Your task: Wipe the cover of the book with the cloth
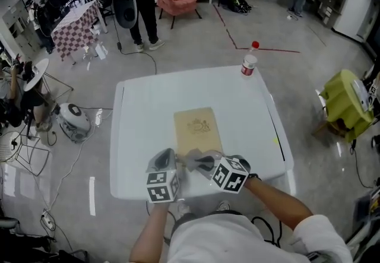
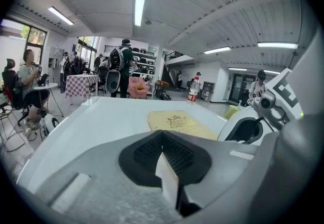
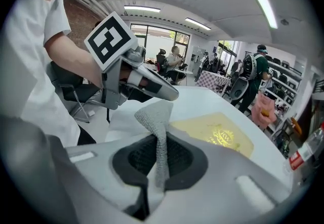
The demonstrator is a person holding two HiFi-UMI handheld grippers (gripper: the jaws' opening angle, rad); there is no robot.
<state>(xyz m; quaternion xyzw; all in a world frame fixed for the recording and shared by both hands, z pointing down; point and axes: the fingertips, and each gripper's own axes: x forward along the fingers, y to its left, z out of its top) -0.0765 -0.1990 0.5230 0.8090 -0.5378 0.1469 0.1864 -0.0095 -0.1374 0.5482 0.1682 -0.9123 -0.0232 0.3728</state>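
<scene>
Lying flat mid-way across the white table (image 1: 142, 113), the tan book (image 1: 199, 128) has its near edge just ahead of both my grippers. The grey cloth (image 3: 159, 132) stands pinched in the right gripper's (image 3: 160, 154) clenched jaws. My left gripper (image 2: 163, 149) is clamped on a pale strip, seemingly the same cloth. A bottle (image 1: 248, 65) stands at the table's far edge.

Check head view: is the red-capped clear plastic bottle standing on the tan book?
No, the red-capped plastic bottle stands at the white table's far edge, apart from the tan book.
</scene>
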